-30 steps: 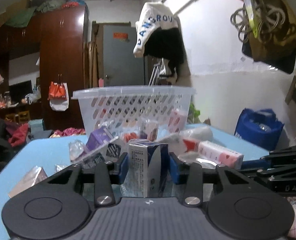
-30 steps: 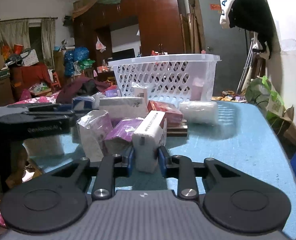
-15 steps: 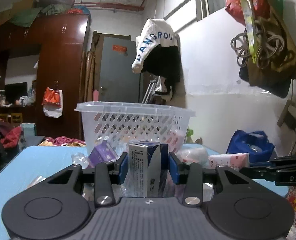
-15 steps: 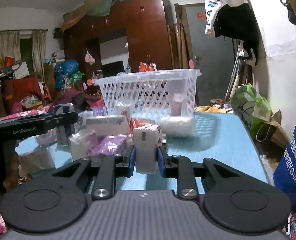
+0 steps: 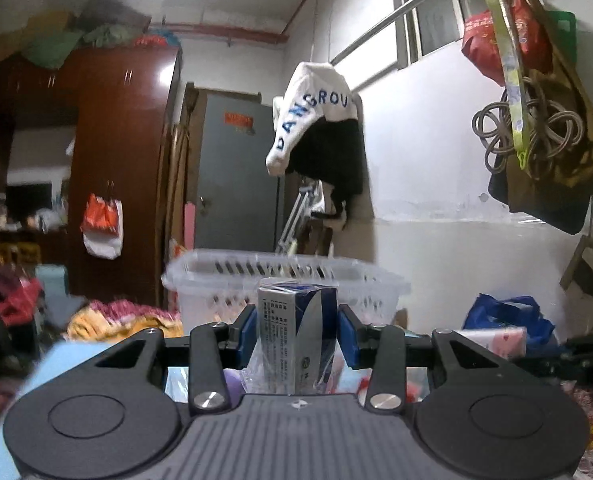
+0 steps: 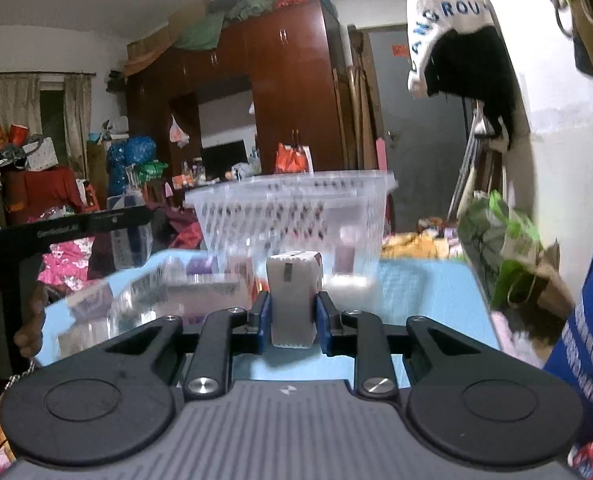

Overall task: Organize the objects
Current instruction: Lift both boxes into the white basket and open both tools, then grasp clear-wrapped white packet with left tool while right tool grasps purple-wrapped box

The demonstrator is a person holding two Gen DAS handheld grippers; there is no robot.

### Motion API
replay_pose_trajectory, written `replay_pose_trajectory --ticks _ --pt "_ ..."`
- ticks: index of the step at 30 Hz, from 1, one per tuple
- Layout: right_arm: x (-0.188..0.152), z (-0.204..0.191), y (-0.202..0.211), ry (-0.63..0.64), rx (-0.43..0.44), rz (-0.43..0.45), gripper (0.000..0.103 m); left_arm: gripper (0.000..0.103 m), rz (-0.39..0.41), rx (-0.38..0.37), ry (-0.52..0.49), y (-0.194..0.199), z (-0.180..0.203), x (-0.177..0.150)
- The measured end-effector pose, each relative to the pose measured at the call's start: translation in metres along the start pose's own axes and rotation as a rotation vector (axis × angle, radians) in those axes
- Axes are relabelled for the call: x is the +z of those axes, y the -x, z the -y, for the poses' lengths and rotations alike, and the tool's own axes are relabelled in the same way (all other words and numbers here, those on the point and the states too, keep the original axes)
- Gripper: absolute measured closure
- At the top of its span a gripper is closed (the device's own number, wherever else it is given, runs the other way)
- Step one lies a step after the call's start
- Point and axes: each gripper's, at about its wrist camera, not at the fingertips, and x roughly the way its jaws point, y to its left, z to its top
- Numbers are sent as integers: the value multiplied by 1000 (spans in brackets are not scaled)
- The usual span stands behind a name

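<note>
A: Both loads up off the light-blue tabletop since a second ago. Left gripper clenched on upright blue-and-white printed carton in loose clear film; a second back it sat low among the pile, now level with the rim of the white perforated plastic basket at 12 o'clock.

B: Right side?

A: Right gripper clamped tight on small pale rectangular carton with a dark mark on its near face. Also raised; heap of packets lower in frame than before, basket dead ahead at 12 o'clock, beyond the carton.

B: Meaning for the task?

A: Pick-up done on both sides, by the look of it. Carry toward the basket likely in hand; neither carton over the rim yet. Drop-in remaining for both.

B: Counts?

A: Grippers: two, one carton in each, so two cartons airborne. Baskets: one, with at least a few items dimly visible through the lattice, number not readable. Loose packets on the tabletop at 10 to 11 o'clock in the right view: several, blurred, no firm count. Pink packet at 3 o'clock in the left view: one.

B: Other gripper visible anywhere?

A: Left one's black frame crossing at 9 o'clock in the right view, a hand beneath it.
</note>
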Motion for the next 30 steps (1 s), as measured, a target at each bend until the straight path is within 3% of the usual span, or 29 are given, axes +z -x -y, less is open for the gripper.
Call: replay_pose_trajectory --ticks 7,11,15,16,17,18,19,21,23,25,28,30 --pt "84 -11 -32 77 48 109 76 57 2 -24 -3 -39 -3 76" --pt "124 -17 -84 107 75 81 76 57 -87 27 24 -101 -14 112" --pt "134 -17 -126 135 47 27 76 56 -189 66 53 -149 -27 112" --pt "133 -16 -133 143 34 21 74 50 -196 75 50 -155 -28 109" --pt "132 -15 -137 141 31 25 72 27 -208 77 46 -160 -29 107" --pt "131 -13 -140 136 29 35 53 13 -226 80 55 -165 -31 104" --pt "128 -10 -139 126 26 39 26 3 -231 79 66 -167 -32 100" --pt "123 -7 -131 122 27 55 11 3 -219 72 60 -159 -33 95" --pt "117 -7 -112 124 26 69 11 5 -193 79 27 -138 -28 92" --pt "104 -5 -87 97 42 77 0 5 -152 76 8 -106 -23 87" --pt "68 -4 -53 58 69 96 0 5 -107 79 -9 -43 -18 57" --pt "40 -7 -43 46 78 52 0 5 -91 107 -32 -5 -13 26"
